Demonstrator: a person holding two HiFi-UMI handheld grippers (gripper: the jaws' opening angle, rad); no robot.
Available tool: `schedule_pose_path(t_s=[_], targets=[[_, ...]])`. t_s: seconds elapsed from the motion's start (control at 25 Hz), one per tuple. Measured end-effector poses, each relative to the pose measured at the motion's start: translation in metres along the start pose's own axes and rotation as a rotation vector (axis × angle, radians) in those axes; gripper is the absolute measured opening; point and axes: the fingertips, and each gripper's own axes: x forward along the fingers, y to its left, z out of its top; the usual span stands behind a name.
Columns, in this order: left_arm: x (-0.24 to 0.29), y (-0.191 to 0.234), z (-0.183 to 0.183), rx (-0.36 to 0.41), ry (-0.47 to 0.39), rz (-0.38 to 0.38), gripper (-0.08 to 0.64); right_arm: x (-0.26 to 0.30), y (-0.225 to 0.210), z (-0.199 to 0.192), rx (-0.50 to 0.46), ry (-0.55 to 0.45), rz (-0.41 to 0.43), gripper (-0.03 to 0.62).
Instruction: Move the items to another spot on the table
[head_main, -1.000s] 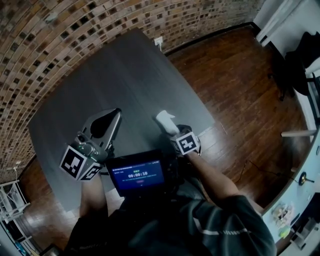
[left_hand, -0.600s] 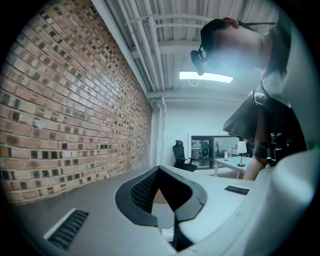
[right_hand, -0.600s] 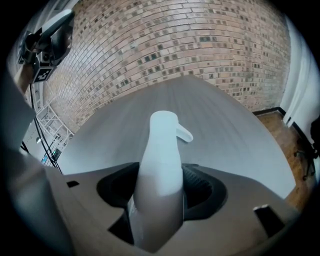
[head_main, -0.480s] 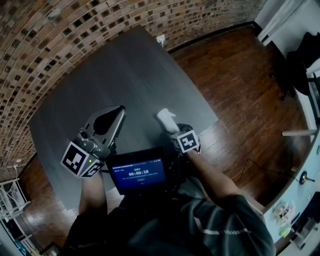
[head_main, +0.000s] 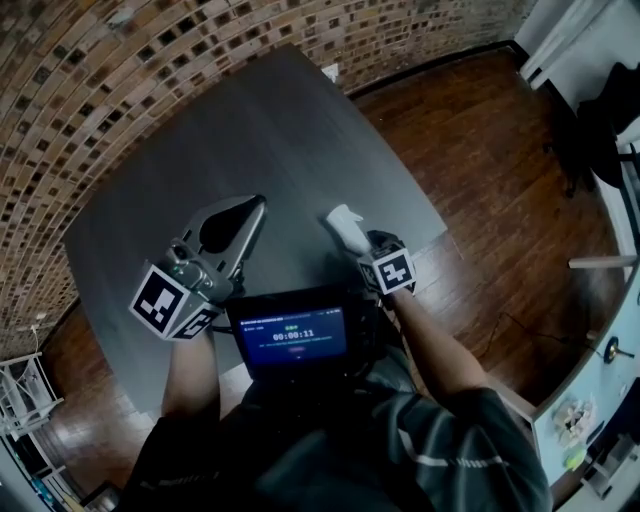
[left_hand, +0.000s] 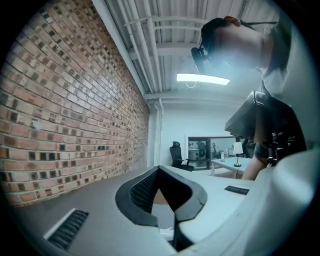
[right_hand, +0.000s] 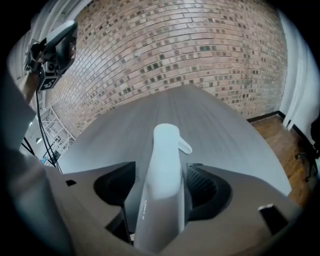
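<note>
A white spray bottle (head_main: 345, 226) (right_hand: 165, 170) sits between the jaws of my right gripper (head_main: 358, 240) (right_hand: 161, 184), near the right front corner of the dark grey table (head_main: 250, 130). The jaws are opening: a strip of table shows between the left pad (right_hand: 116, 186) and the bottle, while the right pad (right_hand: 202, 186) lies close beside it. The bottle's nozzle points away from me toward the brick wall. My left gripper (head_main: 256, 204) (left_hand: 159, 170) hovers over the table's front left, shut with its tips touching and nothing between them.
A tablet with a lit screen (head_main: 296, 338) hangs at the person's chest between the two arms. A brick wall (head_main: 120, 60) runs along the table's far side. Wooden floor (head_main: 480, 150) lies beyond the table's right edge.
Both grippers have moved a little farther out over the table. The white bottle is still between the right jaws. The left jaws stay shut.
</note>
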Motion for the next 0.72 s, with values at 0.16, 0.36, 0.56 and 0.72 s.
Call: schedule_pose_path(t_s=[0.16,0.36,0.56,0.72], targets=[[-0.011,-0.006,0.008,0.008,-0.019,-0.032,-0.006,-0.015,0.003,0.001,0.028,-0.042,-0.025,0.330],[-0.027,-0.014,0.012,0.004,-0.037,-0.086,-0.006,-0.047,0.027,0.020,0.074,-0.159,-0.005,0.286],[-0.039,-0.025,0.013,-0.012,-0.057,-0.133,-0.006,-0.100,0.054,0.041,0.062,-0.299,-0.012,0.125],[-0.046,-0.039,0.014,-0.021,-0.075,-0.159,-0.006,-0.140,0.068,0.055,0.034,-0.403,-0.028,0.066]])
